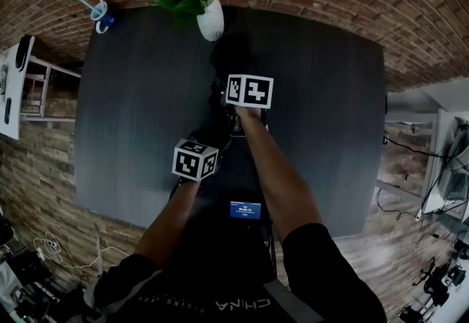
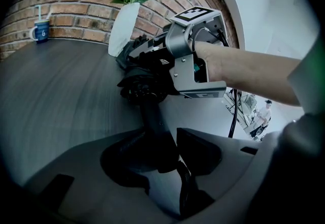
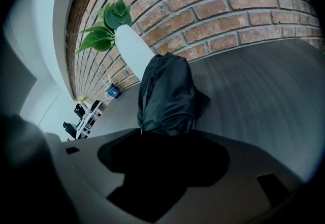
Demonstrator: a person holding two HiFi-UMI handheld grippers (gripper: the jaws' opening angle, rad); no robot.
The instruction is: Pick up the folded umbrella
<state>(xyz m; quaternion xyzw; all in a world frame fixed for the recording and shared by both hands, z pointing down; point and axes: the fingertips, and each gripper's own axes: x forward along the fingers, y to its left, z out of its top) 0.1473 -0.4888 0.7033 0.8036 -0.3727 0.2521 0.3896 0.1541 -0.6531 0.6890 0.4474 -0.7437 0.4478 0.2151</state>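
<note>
Dark bench (image 1: 132, 131), mostly bare, leaving room to work from the near edge. Folded umbrella (image 3: 167, 96) lying flat at its middle, apparently not yet lifted, fabric end toward the white vase (image 1: 210, 19) and handle toward the person; probably the reason for taking each end with separate tongs. Both forearms stretched forward over the bench, wrists angled downward. Right tongs (image 3: 162, 167) further out, spread wide yet seemingly clamped round the bulky fabric bundle. Left tongs (image 2: 168, 156) nearer, pinching the slim handle shaft. Looks like a two-ended hold, suited to a level lift.
</note>
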